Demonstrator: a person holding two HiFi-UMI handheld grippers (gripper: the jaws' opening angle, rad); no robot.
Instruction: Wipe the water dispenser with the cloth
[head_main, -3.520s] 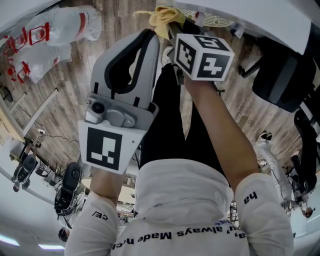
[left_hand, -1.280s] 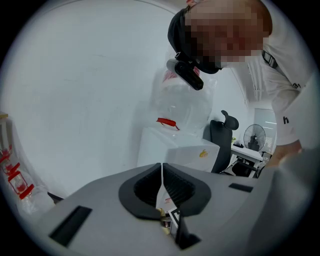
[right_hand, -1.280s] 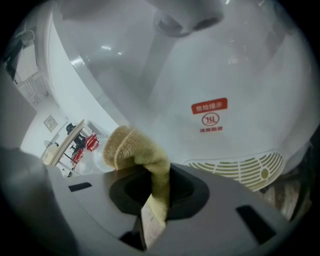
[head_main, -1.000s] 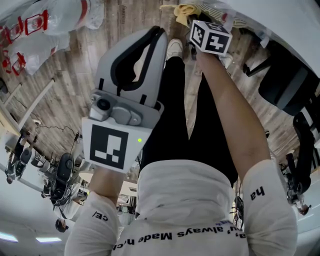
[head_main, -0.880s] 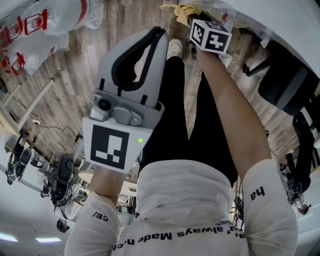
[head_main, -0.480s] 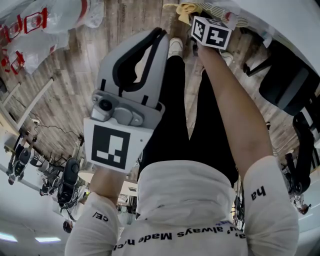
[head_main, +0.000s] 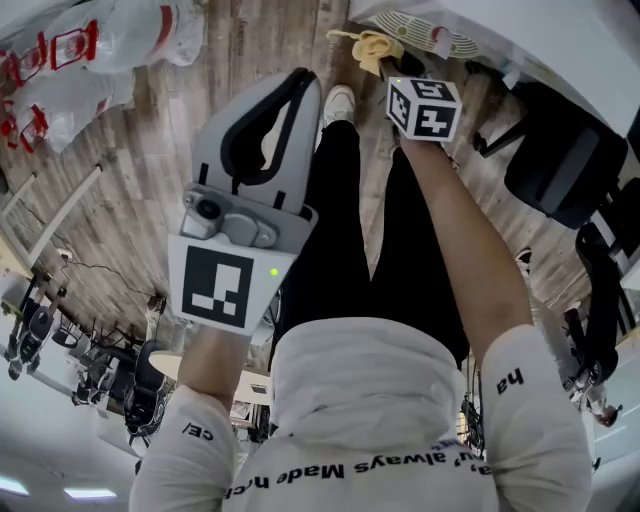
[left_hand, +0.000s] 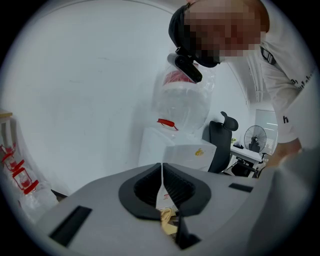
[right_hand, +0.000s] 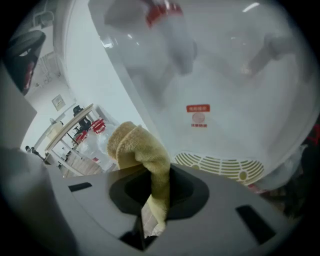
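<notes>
- The right gripper (right_hand: 150, 187) is clenched on a yellow terry cloth (right_hand: 142, 155). A folded wad of it stands up above the jaws, and a short tail hangs below them.
- The tall white plastic water dispenser (right_hand: 225, 132) fills the right gripper view just ahead. The wad is close to the glossy front panel, below a small red label (right_hand: 198, 108).
- The cream slotted drip grille (right_hand: 220, 167) lies just to the right of the cloth. In the head view the cloth is at the left end of this grille, low on the dispenser and above the wooden plank floor (head_main: 230, 50).
- I cannot tell whether the cloth touches the panel or only hangs very near it.
- The left gripper (left_hand: 161, 175) has its jaws pressed together with nothing between them. It is held well apart from the cloth at the person's left side, and it looks toward the clear water bottle (left_hand: 182, 100) on top of the dispenser.
- In my judgement the step in hand is wiping the lower front of the dispenser, around the left end of the grille.
- The next move probably calls for pressing the wad flat on the panel and drawing it along the grille's edge. The grip should be firm, so that the cloth is not pulled out of the jaws.
- The left gripper seems to have no part in this stroke.
</notes>
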